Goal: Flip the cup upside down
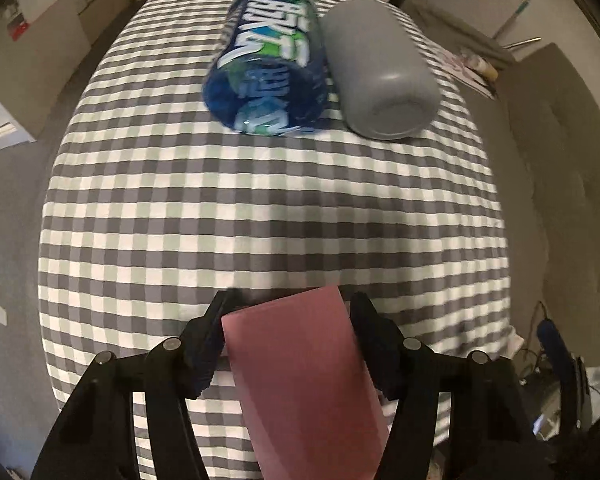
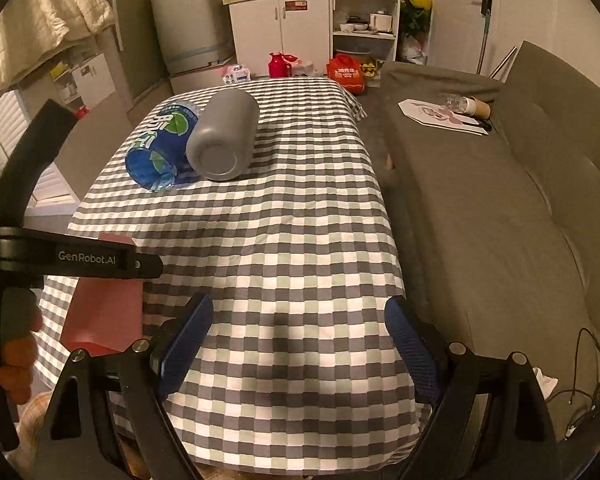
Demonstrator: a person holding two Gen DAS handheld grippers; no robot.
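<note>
While the left gripper (image 1: 288,344) is clamped on a pink cup (image 1: 304,380) at the bottom of its frame, the cup tilts over the near edge of the checked tablecloth (image 1: 260,208); which end is its mouth is hard to tell. At the lower middle of its own view, the right gripper (image 2: 300,344) hangs with blue pads spread apart and nothing between them. Toward the top lie a blue bottle (image 1: 264,60) and a grey cup (image 1: 380,76), side by side, touching. A grey sofa (image 2: 500,208) fills the right.
</note>
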